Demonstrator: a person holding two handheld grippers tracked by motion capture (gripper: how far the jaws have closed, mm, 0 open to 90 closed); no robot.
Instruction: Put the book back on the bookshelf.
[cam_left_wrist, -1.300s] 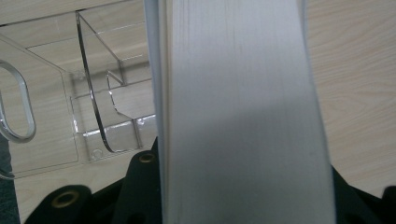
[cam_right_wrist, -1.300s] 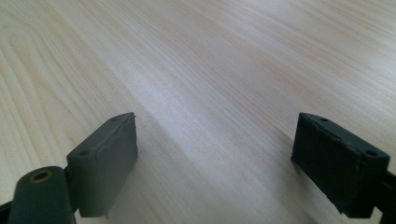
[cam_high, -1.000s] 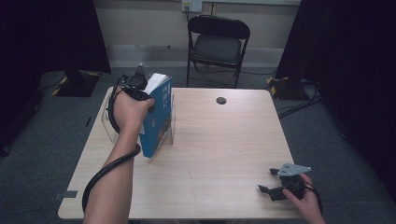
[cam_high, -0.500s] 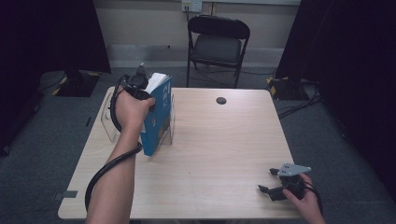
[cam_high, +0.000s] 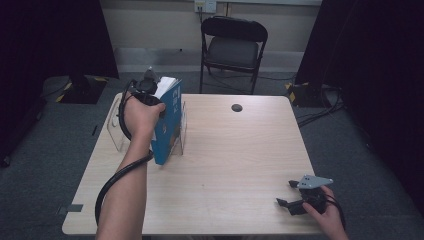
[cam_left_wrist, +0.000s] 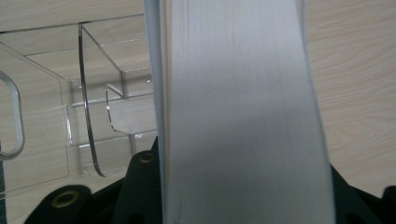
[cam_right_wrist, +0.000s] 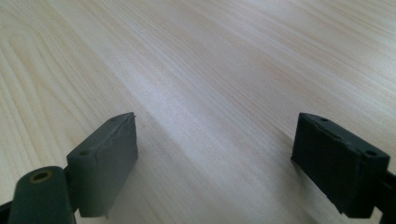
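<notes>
A thick blue book (cam_high: 169, 120) stands upright and tilted at the table's left, white page edge (cam_left_wrist: 243, 116) facing up. It sits in a clear acrylic book stand (cam_high: 116, 131), whose curved dividers (cam_left_wrist: 93, 116) lie to the book's left in the left gripper view. My left gripper (cam_high: 154, 96) comes from above and is shut on the book's top edge, black jaws on either side of the pages. My right gripper (cam_high: 286, 193) rests low at the table's front right corner. Its jaws (cam_right_wrist: 215, 135) stand wide open over bare wood.
The light wood table (cam_high: 240, 160) has a small black round disc (cam_high: 236, 107) near its far edge. A black folding chair (cam_high: 232, 45) stands behind the table. A cable loops from the left gripper down along the forearm.
</notes>
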